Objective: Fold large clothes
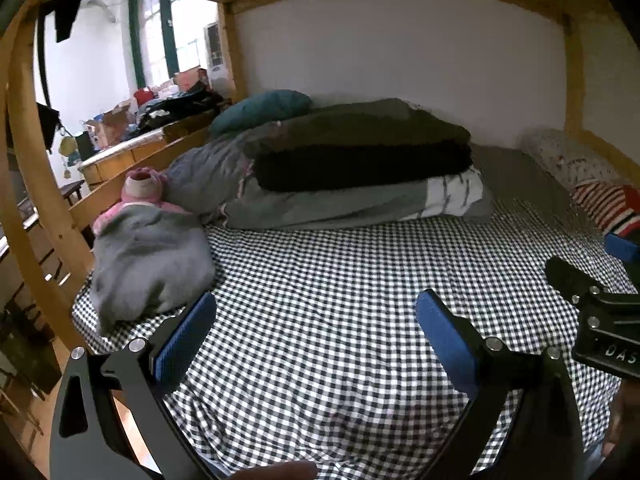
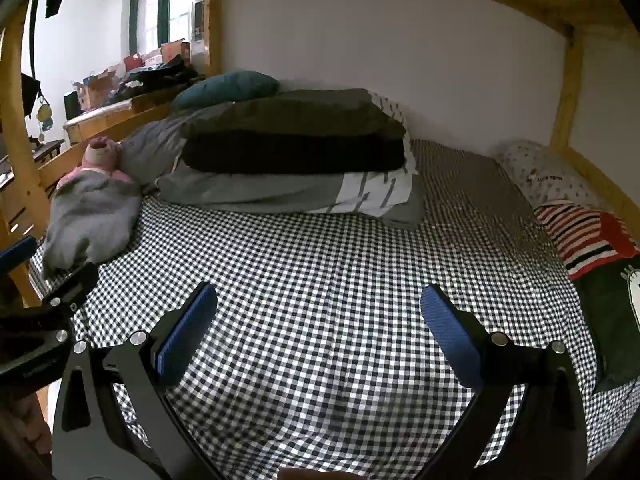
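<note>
The left gripper (image 1: 316,316), black-framed with blue ribbed pads, is spread wide and empty above the black-and-white checked bedsheet (image 1: 340,280); the right gripper (image 2: 320,308) is likewise released, holding nothing. Beyond them, near the white wall, two folded garments, olive over black (image 2: 292,136), are stacked on a grey duvet (image 2: 256,194), their long axis running left to right. A crumpled grey garment (image 2: 88,212) lies at the left edge, and a red-and-white striped garment (image 2: 580,236) at the right.
</note>
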`<state>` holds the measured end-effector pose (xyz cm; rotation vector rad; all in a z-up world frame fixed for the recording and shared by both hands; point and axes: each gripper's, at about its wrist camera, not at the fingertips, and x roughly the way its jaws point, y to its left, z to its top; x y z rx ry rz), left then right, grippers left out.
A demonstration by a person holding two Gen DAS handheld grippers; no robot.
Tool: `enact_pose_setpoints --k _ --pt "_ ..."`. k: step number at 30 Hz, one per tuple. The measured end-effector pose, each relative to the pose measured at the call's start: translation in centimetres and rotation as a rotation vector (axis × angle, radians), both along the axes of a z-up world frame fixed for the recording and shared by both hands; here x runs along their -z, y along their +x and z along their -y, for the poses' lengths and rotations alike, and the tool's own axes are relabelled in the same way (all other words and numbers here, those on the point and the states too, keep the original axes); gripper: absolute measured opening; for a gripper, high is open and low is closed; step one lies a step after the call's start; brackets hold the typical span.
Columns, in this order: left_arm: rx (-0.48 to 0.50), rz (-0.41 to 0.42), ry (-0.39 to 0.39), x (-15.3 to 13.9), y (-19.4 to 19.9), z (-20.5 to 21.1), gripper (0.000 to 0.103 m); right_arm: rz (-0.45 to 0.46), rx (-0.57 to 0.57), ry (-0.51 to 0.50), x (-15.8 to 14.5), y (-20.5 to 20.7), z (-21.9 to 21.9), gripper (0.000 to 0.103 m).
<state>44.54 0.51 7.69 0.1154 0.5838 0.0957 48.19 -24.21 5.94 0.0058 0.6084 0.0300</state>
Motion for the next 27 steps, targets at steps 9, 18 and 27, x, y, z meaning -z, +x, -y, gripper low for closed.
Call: enact_pose_setpoints --k 9,18,27 --pt "0.018 -0.032 0.013 1.9 0.2 1.2 0.099 -0.007 -0.008 0.041 1.7 -0.2 1.2 0.100" --pt "0.010 -0.030 -0.028 2.0 0.1 0.8 0.099 -0.004 -0.006 0.028 2.0 -0.2 1.3 0.100" --pt "0.001 -0.028 -0.034 2.0 0.1 0.4 0.099 -0.004 -0.007 0.014 2.7 -0.3 1.6 0.100"
